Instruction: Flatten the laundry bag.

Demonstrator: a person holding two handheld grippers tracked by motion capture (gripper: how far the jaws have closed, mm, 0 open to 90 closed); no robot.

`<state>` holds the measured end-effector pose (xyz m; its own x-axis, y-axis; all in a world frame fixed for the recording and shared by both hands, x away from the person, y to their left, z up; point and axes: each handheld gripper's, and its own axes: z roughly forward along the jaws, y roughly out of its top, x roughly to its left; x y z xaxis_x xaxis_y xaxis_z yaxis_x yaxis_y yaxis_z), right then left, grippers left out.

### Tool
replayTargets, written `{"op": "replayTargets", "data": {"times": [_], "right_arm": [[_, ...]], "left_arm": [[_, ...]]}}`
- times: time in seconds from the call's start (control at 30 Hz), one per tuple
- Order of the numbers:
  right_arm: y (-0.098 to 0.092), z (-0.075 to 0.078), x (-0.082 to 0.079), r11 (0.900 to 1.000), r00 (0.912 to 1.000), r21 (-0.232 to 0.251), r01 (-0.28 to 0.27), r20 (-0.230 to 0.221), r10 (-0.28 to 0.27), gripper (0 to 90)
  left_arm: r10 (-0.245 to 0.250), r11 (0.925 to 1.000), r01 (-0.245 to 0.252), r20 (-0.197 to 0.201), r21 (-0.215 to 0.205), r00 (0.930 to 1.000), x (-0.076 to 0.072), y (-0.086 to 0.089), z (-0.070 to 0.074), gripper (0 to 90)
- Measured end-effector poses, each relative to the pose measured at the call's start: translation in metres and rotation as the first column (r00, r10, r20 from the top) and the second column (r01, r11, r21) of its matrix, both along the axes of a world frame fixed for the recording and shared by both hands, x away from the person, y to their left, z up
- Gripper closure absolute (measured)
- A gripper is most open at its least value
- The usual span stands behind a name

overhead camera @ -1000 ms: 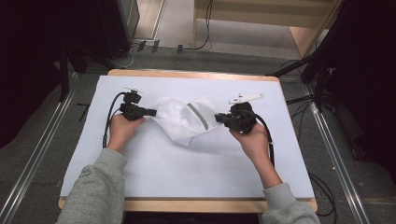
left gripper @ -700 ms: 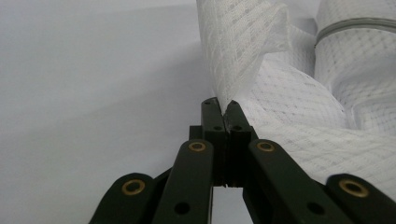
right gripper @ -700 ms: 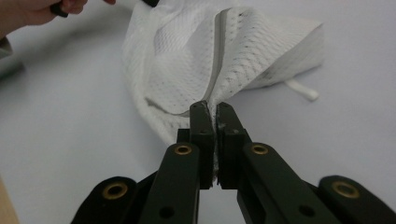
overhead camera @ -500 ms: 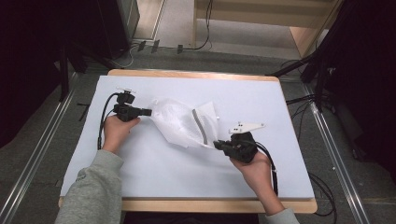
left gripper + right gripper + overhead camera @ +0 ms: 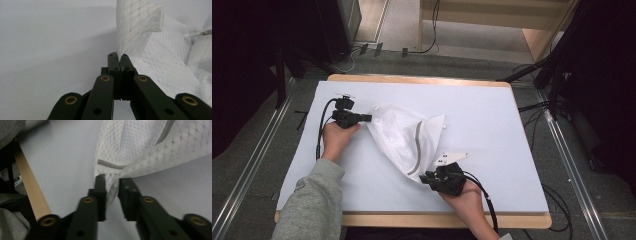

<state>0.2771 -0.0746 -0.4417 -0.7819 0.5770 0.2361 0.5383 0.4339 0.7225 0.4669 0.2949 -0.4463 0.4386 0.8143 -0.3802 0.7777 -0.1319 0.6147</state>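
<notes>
The right tongs (image 5: pixel 428 178) have dropped toward the near edge, just opening around the mesh bag (image 5: pixel 404 137); left tongs (image 5: pixel 368 118) pinch its corner.

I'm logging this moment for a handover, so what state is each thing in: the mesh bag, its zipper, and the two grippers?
White mesh bag: crumpled, stretched slantwise across the table, part lifted.
Grey zipper: whether it is done up cannot be told.
Left gripper: shut, pinching one edge of the bag.
Right gripper: jaws have just been opening, a gap between them, the bag's corner hanging in the gap.
</notes>
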Motion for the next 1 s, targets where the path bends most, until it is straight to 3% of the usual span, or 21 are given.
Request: {"op": "replayTargets", "data": {"times": [0.1, 0.23, 0.33, 0.43, 0.53, 0.63, 0.87, 1.0], "right_arm": [[-0.013, 0.011, -0.002, 1.000, 0.9991, 0.017, 0.016, 0.038, -0.016, 62.4], [-0.037, 0.025, 0.003, 0.996, 0.9929, 0.055, 0.076, 0.088, -0.081, 56.8], [-0.050, 0.032, 0.011, 0.991, 0.9880, 0.064, 0.114, 0.097, -0.120, 54.7], [-0.058, 0.035, 0.024, 0.990, 0.9834, 0.061, 0.130, 0.120, -0.136, 54.4], [-0.061, 0.035, 0.040, 0.988, 0.9825, 0.062, 0.140, 0.115, -0.147, 54.5], [-0.063, 0.035, 0.057, 0.986, 0.9803, 0.062, 0.154, 0.115, -0.160, 54.8], [-0.070, 0.031, 0.098, 0.976, 0.9701, 0.070, 0.205, 0.119, -0.212, 56.6], [-0.067, 0.029, 0.119, 0.972, 0.9666, 0.062, 0.226, 0.110, -0.231, 53.6]], "left_arm": [[-0.003, 0.9997, 0.003, 0.005, -0.023, 1.0000, -0.004, 0.004, 0.008, 75.5], [0.006, 0.9993, -0.004, 0.036, -0.038, 0.9993, -0.018, 0.012, 0.024, 59.9], [0.019, 0.9987, -0.016, 0.055, -0.049, 0.9983, -0.033, 0.017, 0.037, 53.8], [-0.011, 0.9988, 0.014, 0.056, -0.047, 0.9984, -0.056, 0.010, 0.038, 51.9], [-0.044, 0.9990, 0.043, 0.047, 0.014, 0.9980, -0.074, -0.002, 0.036, 52.2], [-0.061, 0.9981, 0.061, 0.047, 0.002, 0.9970, -0.090, -0.007, 0.035, 51.7], [-0.043, 0.9985, 0.045, 0.056, -0.030, 0.9975, -0.112, -0.012, 0.031, 50.5], [-0.041, 0.9990, 0.042, 0.051, -0.016, 0.9979, -0.116, -0.017, 0.027, 50.1]]}}
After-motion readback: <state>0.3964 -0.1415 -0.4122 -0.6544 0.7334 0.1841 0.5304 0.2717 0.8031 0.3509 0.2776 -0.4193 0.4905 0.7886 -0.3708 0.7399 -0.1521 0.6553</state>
